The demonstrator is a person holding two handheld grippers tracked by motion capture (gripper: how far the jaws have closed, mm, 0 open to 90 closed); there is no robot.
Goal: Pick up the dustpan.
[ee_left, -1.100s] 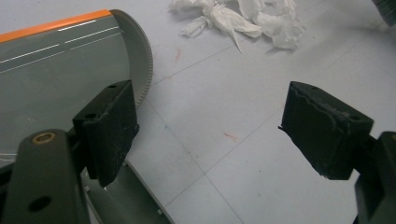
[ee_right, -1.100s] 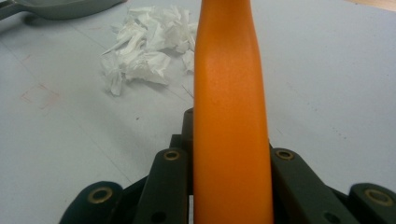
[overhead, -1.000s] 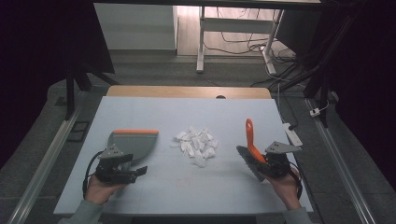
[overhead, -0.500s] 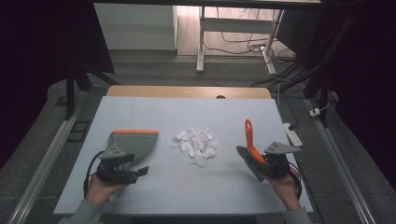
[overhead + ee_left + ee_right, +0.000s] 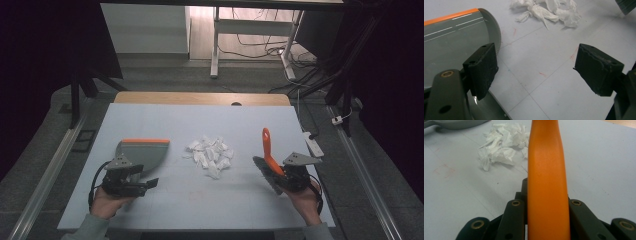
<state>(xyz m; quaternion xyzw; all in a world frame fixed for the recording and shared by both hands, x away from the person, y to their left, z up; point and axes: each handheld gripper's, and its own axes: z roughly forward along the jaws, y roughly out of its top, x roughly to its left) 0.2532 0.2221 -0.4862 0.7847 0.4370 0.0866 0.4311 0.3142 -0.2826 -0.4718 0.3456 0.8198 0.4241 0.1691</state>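
A grey dustpan (image 5: 142,152) with an orange front lip lies on the table's left half. My left gripper (image 5: 145,180) rests at the pan's near edge. In the left gripper view it (image 5: 536,62) is open: the left jaw hangs over the pan (image 5: 454,42) and only bare table lies between the jaws. A pile of crumpled white paper scraps (image 5: 210,152) sits mid-table, between the two hands. My right gripper (image 5: 277,177) is shut on a brush, whose orange handle (image 5: 547,182) points up and away. Its dark bristles (image 5: 262,170) are just left of the gripper.
The pale blue table top (image 5: 200,120) has a wooden strip (image 5: 200,98) along its far edge. A white power strip (image 5: 313,144) lies at the right edge. Behind the table stand desk legs and floor cables (image 5: 260,40).
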